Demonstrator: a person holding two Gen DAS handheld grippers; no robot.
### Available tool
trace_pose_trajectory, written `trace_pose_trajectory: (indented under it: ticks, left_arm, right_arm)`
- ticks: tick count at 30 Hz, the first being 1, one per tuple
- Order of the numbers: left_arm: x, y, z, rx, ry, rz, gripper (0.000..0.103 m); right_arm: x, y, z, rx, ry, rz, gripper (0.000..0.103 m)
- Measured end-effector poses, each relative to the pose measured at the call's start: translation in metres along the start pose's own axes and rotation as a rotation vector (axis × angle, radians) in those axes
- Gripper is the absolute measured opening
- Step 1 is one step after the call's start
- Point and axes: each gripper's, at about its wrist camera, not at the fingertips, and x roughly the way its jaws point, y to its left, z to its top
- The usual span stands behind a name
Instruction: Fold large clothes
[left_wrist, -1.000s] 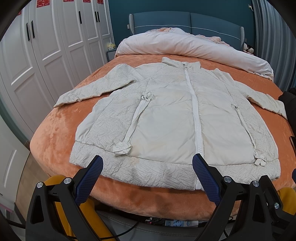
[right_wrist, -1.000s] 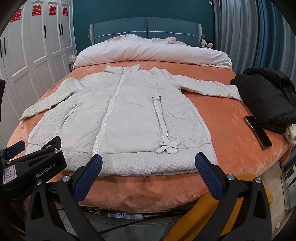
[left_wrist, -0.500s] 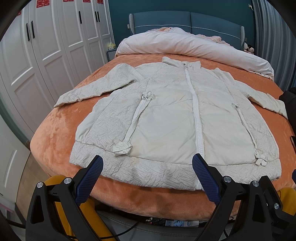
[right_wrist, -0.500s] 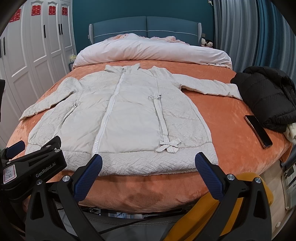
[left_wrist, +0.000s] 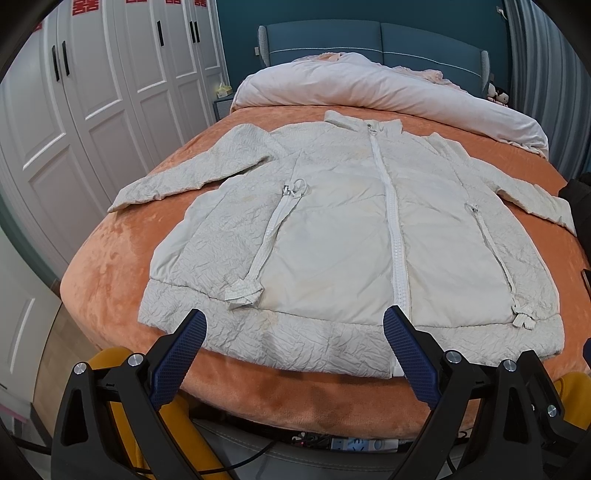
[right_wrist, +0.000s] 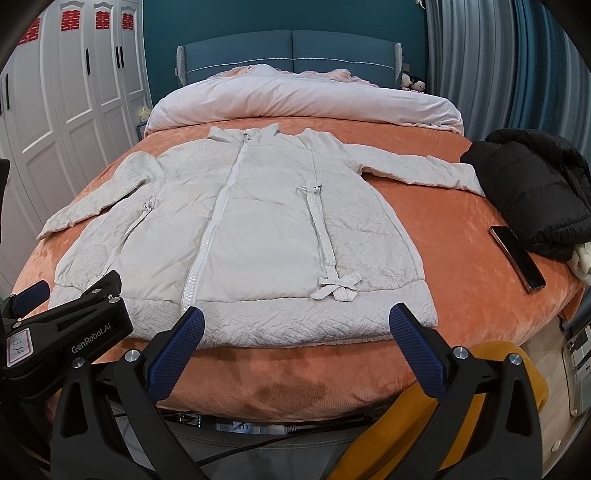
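Observation:
A large cream quilted jacket (left_wrist: 332, 236) (right_wrist: 258, 236) lies flat and zipped on the orange bedspread, collar toward the headboard, both sleeves spread out to the sides. My left gripper (left_wrist: 295, 325) hovers open just short of the hem near the foot of the bed, holding nothing. My right gripper (right_wrist: 295, 325) is open too, in front of the hem's right half, nothing between its fingers. The left gripper's body (right_wrist: 66, 339) shows at the lower left of the right wrist view.
A black jacket (right_wrist: 532, 184) is heaped at the bed's right edge with a phone (right_wrist: 517, 258) beside it. A rolled white duvet (right_wrist: 303, 99) lies across the bed head. White wardrobe doors (left_wrist: 92, 92) stand to the left. Cables and a power strip (left_wrist: 354, 443) lie under the bed's foot.

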Motion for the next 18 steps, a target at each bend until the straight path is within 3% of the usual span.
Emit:
trace_pose_trajectory:
  ticks: [10,15,18]
  left_arm:
    - [0.011,0.007,0.003,-0.018,0.007,-0.005,0.095]
    - [0.036,0.025,0.021,-0.056,0.034,-0.038,0.095]
    - [0.047,0.035,0.037,-0.081,0.005,-0.014,0.095]
  right_arm:
    - [0.021,-0.016,-0.002,0.023,0.025,-0.014,0.098]
    - [0.049,-0.071,0.019,0.137,0.022,-0.019,0.098]
    - [0.068,-0.113,0.043,0.191,-0.012,-0.027,0.098]
